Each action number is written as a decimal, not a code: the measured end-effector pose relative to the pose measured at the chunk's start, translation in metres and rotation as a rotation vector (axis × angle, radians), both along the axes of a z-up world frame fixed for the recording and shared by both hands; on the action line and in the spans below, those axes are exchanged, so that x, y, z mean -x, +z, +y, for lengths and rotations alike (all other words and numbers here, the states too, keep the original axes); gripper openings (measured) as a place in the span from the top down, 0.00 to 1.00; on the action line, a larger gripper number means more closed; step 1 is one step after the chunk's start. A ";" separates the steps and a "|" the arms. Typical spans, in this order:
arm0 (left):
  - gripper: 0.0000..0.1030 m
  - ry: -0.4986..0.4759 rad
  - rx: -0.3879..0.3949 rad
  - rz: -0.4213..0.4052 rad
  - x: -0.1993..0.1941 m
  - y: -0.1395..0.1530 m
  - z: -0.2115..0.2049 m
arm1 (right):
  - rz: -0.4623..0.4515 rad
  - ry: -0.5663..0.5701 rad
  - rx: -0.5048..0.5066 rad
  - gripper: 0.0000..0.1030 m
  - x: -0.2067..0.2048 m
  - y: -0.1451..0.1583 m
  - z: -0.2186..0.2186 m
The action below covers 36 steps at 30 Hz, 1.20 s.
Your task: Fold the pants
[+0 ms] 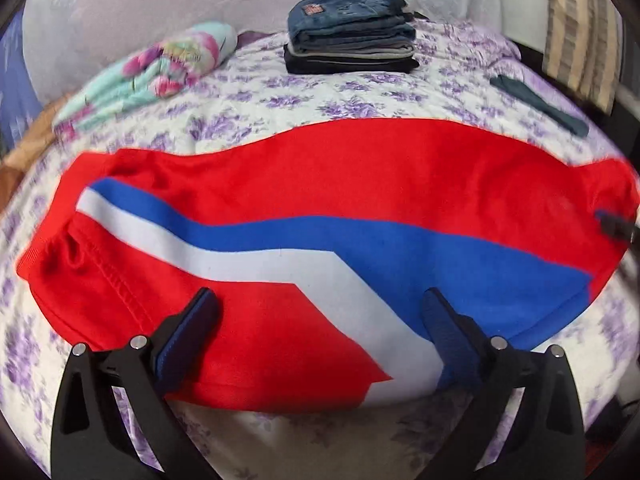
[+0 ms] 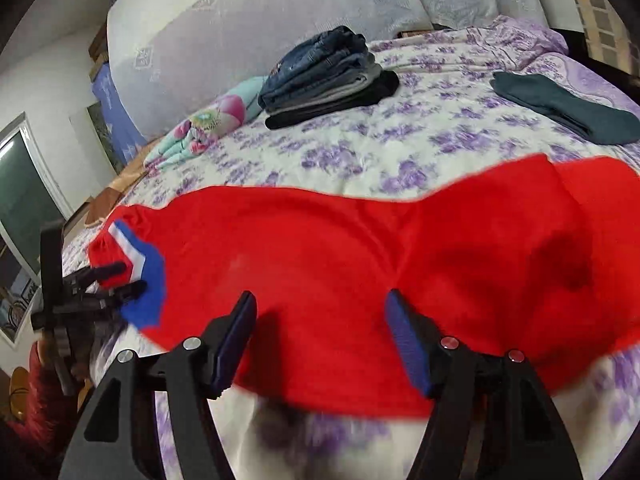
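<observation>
Red pants (image 1: 360,168) with a blue and white stripe lie flat across the near part of the bed, folded lengthwise. They also show in the right wrist view (image 2: 340,248). My left gripper (image 1: 320,300) is open, its fingers just above the near edge of the pants at the striped end. My right gripper (image 2: 320,300) is open above the near edge of the plain red part. In the right wrist view the left gripper (image 2: 120,280) appears at the far left by the striped end. In the left wrist view a dark tip of the right gripper (image 1: 616,228) shows at the right edge.
The bed has a purple floral cover (image 1: 360,96). A stack of folded jeans and dark pants (image 1: 352,32) sits at the back. A pastel flowered garment (image 1: 152,76) lies back left. A dark green garment (image 2: 568,104) lies back right. Pillows (image 2: 280,12) stand behind.
</observation>
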<state>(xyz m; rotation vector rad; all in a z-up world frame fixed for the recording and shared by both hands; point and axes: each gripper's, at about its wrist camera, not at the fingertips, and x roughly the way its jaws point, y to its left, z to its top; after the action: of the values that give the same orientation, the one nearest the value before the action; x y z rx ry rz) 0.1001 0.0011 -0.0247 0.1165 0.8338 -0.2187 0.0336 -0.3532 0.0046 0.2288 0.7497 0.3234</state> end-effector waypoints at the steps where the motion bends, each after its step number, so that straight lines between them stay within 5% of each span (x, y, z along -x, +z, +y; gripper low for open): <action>1: 0.04 0.021 0.014 0.007 -0.001 0.000 0.003 | -0.006 0.007 0.020 0.31 0.002 0.001 0.002; 3: 0.05 0.062 0.024 0.003 0.000 0.007 0.004 | -0.044 -0.030 0.074 0.26 0.001 0.013 0.011; 6: 0.05 0.003 0.145 -0.001 -0.003 0.026 -0.009 | -0.134 0.040 0.103 0.16 -0.014 0.037 0.037; 9: 0.05 -0.042 0.137 0.024 -0.010 0.024 -0.033 | -0.174 0.109 0.142 0.11 -0.042 0.050 0.069; 12: 0.04 -0.065 0.005 0.039 -0.007 -0.001 -0.060 | -0.052 0.152 0.203 0.11 -0.080 0.031 0.096; 14: 0.04 -0.076 0.009 0.004 0.006 0.002 -0.059 | 0.087 0.191 0.286 0.07 -0.095 0.000 0.108; 16: 0.04 -0.090 0.043 0.001 0.012 -0.003 -0.051 | 0.070 0.212 0.239 0.06 -0.090 0.007 0.103; 21: 0.04 -0.092 0.064 -0.006 0.013 -0.002 -0.047 | 0.078 0.338 -0.141 0.07 -0.115 0.046 0.082; 23: 0.04 -0.089 0.057 -0.012 0.014 -0.002 -0.049 | 0.049 0.333 -0.176 0.16 -0.141 0.059 0.083; 24: 0.04 -0.091 0.061 -0.012 0.014 -0.002 -0.048 | 0.027 0.307 -0.144 0.36 -0.157 0.063 0.086; 25: 0.04 -0.094 0.068 -0.012 0.014 -0.002 -0.047 | 0.011 0.273 -0.085 0.59 -0.167 0.064 0.090; 26: 0.04 -0.098 0.071 -0.012 0.013 -0.002 -0.046 | -0.024 0.217 0.071 0.67 -0.183 0.062 0.098; 28: 0.04 -0.101 0.073 -0.014 0.013 -0.002 -0.045 | 0.004 0.251 0.213 0.90 -0.198 0.048 0.112; 31: 0.04 -0.104 0.077 -0.015 0.013 -0.002 -0.045 | 0.130 0.377 0.225 0.90 -0.197 0.021 0.124; 36: 0.04 -0.105 0.087 -0.015 0.012 -0.002 -0.044 | 0.062 0.530 0.209 0.90 -0.137 0.027 0.128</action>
<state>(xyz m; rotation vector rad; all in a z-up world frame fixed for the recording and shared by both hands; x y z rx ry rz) 0.0876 -0.0431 -0.0268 0.0807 0.8026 -0.3517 0.1711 -0.2249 0.0318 -0.1652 0.8942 0.7372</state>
